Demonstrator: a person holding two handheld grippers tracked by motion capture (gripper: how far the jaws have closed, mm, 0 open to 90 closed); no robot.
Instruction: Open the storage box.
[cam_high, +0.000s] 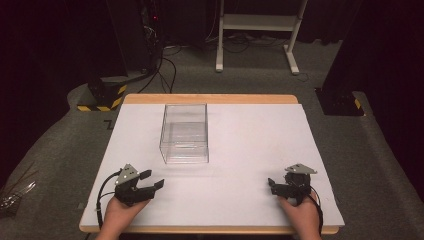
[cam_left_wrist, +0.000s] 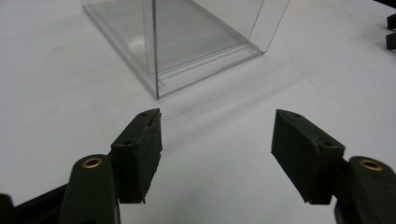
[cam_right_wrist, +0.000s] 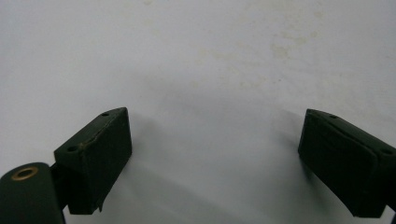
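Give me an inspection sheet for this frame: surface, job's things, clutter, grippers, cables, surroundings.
Surface: white table with a wooden edge; faint stains in the right gripper view.
Job's things: clear box, upright, left of centre, empty as far as can be seen.
Clutter: nothing seen on the table.
Grippers: left gripper open, held near the front left corner, aimed towards the box, apart from it; right gripper open, near the front right, nothing between its jaws.
Cables: one trails from each gripper over the front edge; more run across the floor behind the table.
Surroundings: grey carpet, white frame at the back, dark stands with yellow-black striped bases.
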